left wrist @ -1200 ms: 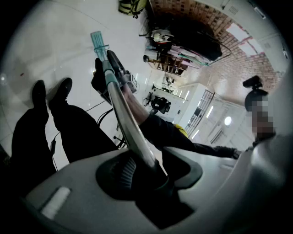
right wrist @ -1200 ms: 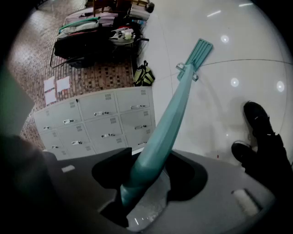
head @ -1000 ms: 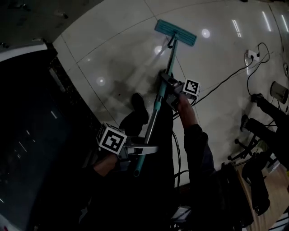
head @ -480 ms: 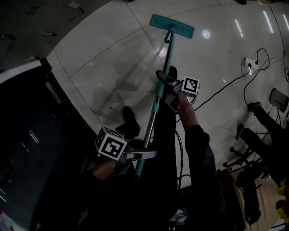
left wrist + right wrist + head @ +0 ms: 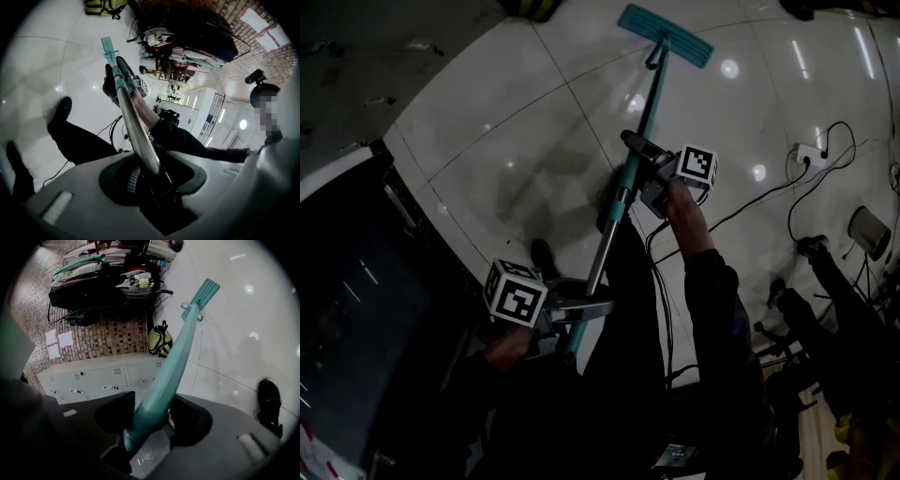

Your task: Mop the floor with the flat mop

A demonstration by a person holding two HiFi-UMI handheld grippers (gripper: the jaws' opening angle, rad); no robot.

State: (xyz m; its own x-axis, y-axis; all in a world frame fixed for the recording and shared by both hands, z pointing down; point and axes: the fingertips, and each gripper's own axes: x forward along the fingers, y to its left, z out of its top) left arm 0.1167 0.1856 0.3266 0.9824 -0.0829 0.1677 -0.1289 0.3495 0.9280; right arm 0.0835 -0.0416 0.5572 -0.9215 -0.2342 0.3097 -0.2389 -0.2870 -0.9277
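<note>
A flat mop with a teal head (image 5: 666, 35) lies on the glossy white tile floor (image 5: 525, 122) at the top of the head view. Its pole (image 5: 619, 202) slants down toward me, teal in the upper part and silver lower. My right gripper (image 5: 639, 169) is shut on the teal sleeve midway along the pole (image 5: 161, 385). Lower, my left gripper (image 5: 581, 309) is shut on the silver part near the pole's end (image 5: 138, 140). In the right gripper view the mop head (image 5: 205, 292) shows far ahead.
Black cables (image 5: 769, 183) and a power strip (image 5: 806, 150) lie on the floor at right. Grey lockers (image 5: 98, 378), a yellow-green bag (image 5: 159, 342) and a cluttered rack (image 5: 108, 273) line a brick wall. My dark shoe (image 5: 544, 255) stands near the pole. A dark counter (image 5: 356, 309) fills the left.
The mop head has slid farther away, toward the top of the head view. Both grippers kept their hold on the pole, and my feet stepped forward.
</note>
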